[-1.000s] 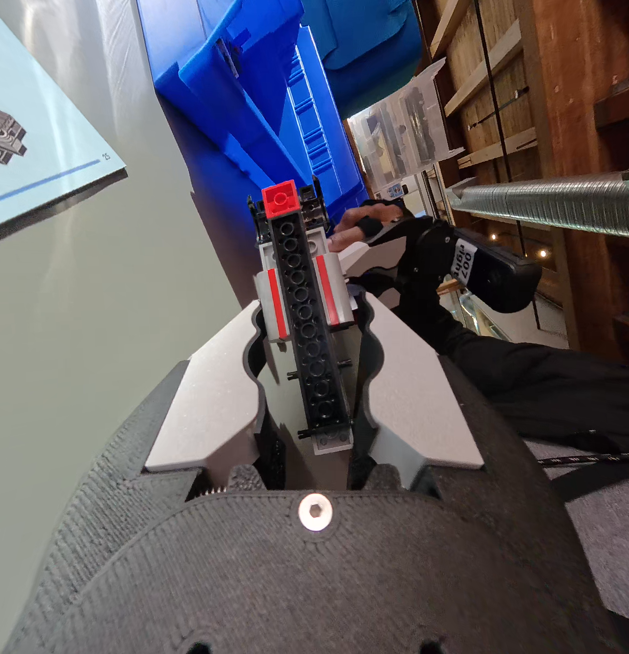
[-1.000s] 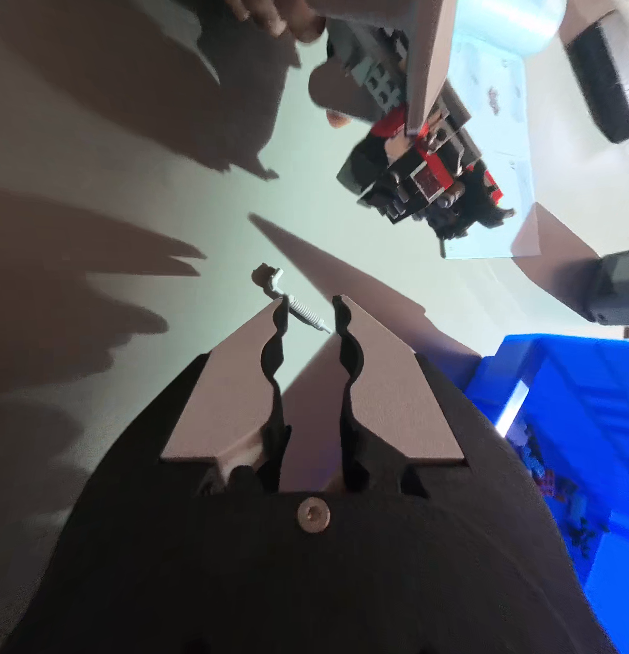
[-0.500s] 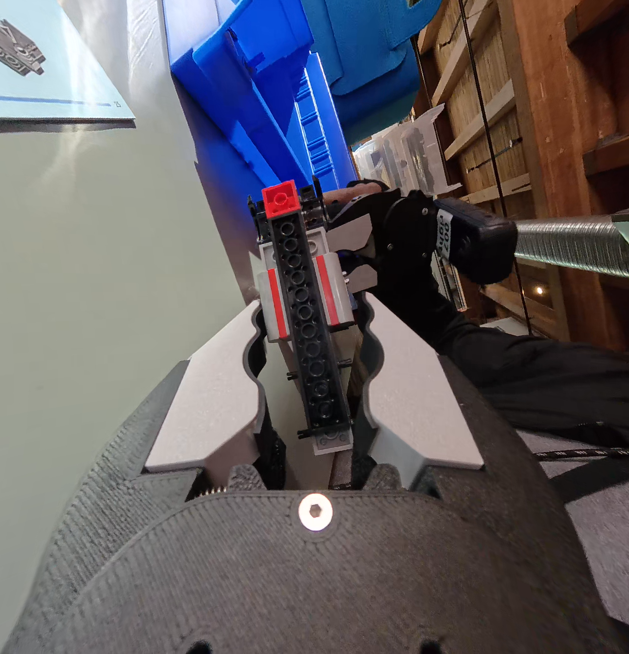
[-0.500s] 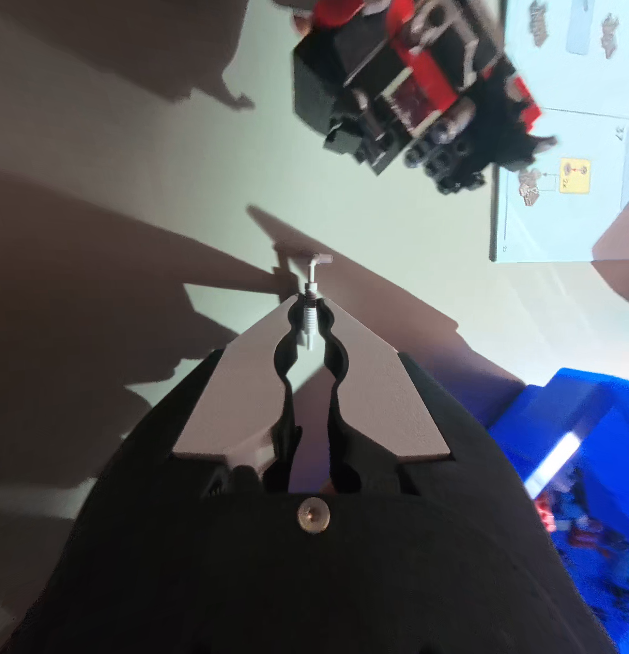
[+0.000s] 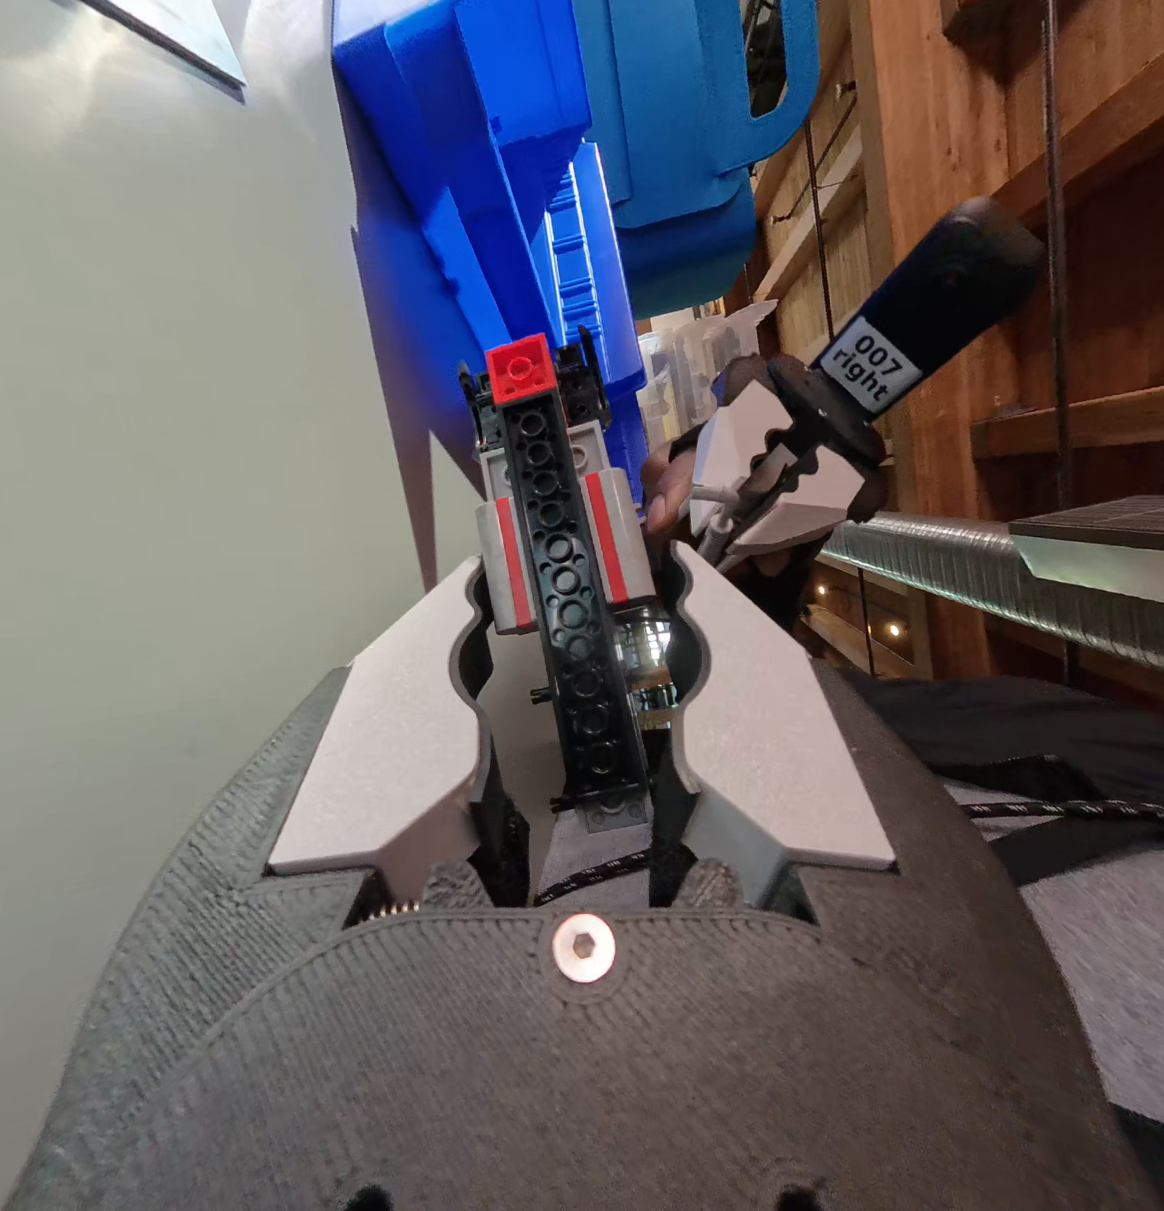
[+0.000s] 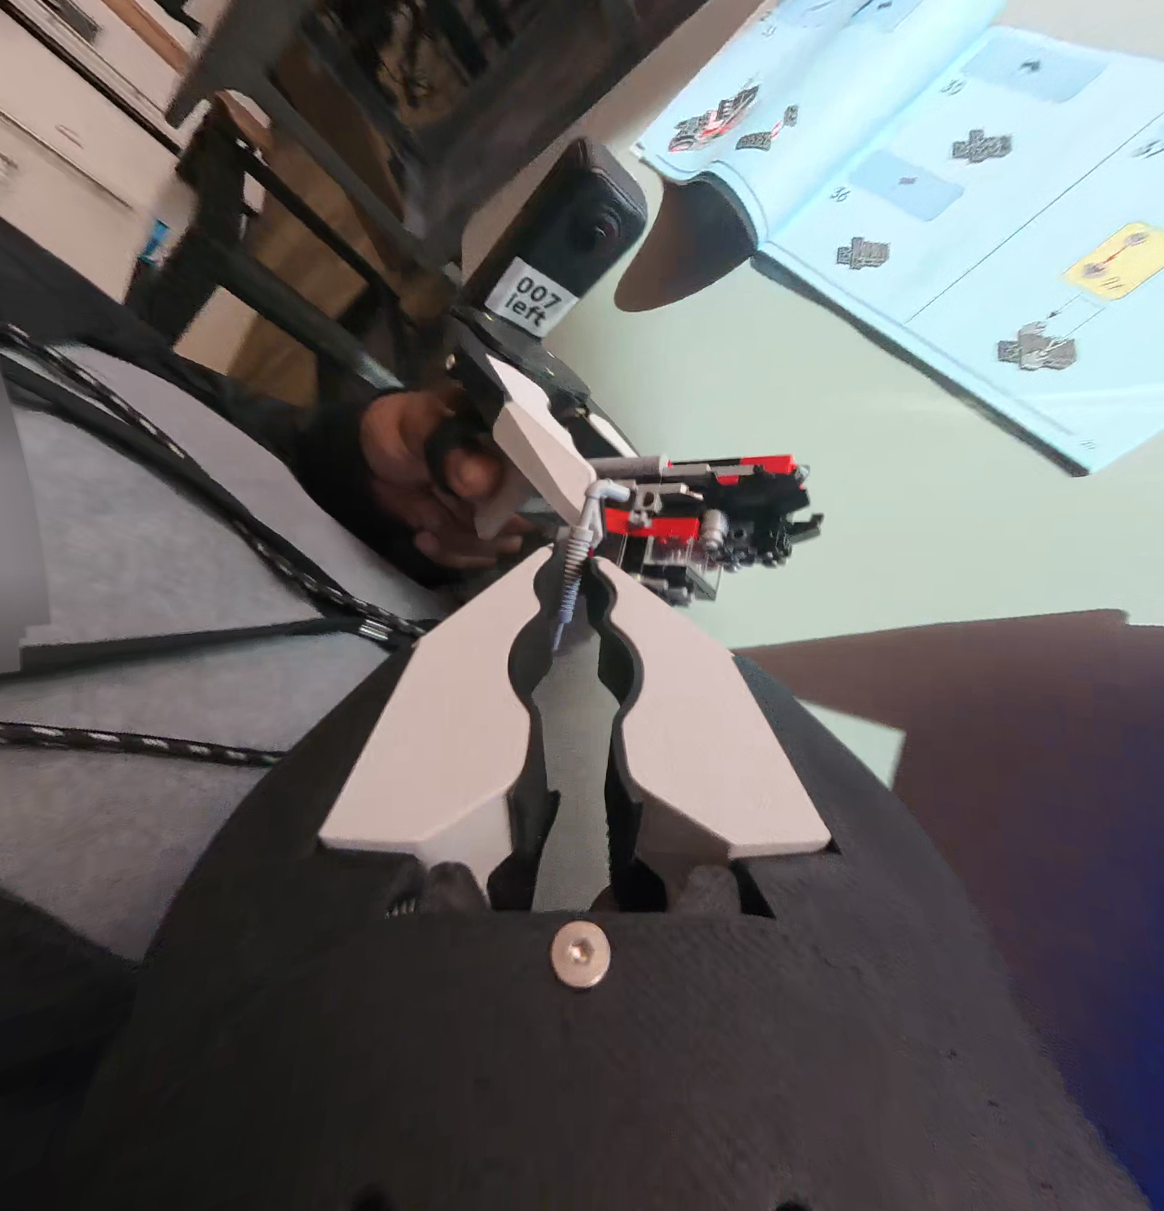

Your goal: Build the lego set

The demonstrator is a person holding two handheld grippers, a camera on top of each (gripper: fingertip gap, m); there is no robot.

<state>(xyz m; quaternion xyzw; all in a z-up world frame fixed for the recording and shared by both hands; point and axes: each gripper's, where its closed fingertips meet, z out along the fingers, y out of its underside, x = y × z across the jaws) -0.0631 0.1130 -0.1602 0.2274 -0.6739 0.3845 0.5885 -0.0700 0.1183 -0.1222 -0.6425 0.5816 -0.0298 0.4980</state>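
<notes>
From my seat the pale desk (image 5: 173, 459) fills the left of the left wrist view, with the blue bin (image 5: 501, 196) standing on it beyond the model. An open instruction booklet (image 6: 959, 229) lies on the desk at the upper right of the right wrist view.

My left gripper (image 5: 576, 570) has its jaws closed partway onto the lego model (image 5: 560, 557), a long black studded beam with grey and red blocks on its sides and a red brick at the far end. The beam runs lengthwise down the gap between the jaws; the grey blocks sit right at the tips, the right tip looks to be touching, and the far end sticks out well past them. In the right wrist view the same model (image 6: 710, 518) is held clear of the desk.

My right gripper (image 6: 573, 560) has its jaws nearly together, pinching a small grey ribbed piece with a bent end (image 6: 582, 524). Its ribbed shaft lies between the jaw tips, the bent end pokes out ahead, just beside the model's near side; I cannot tell whether they touch
</notes>
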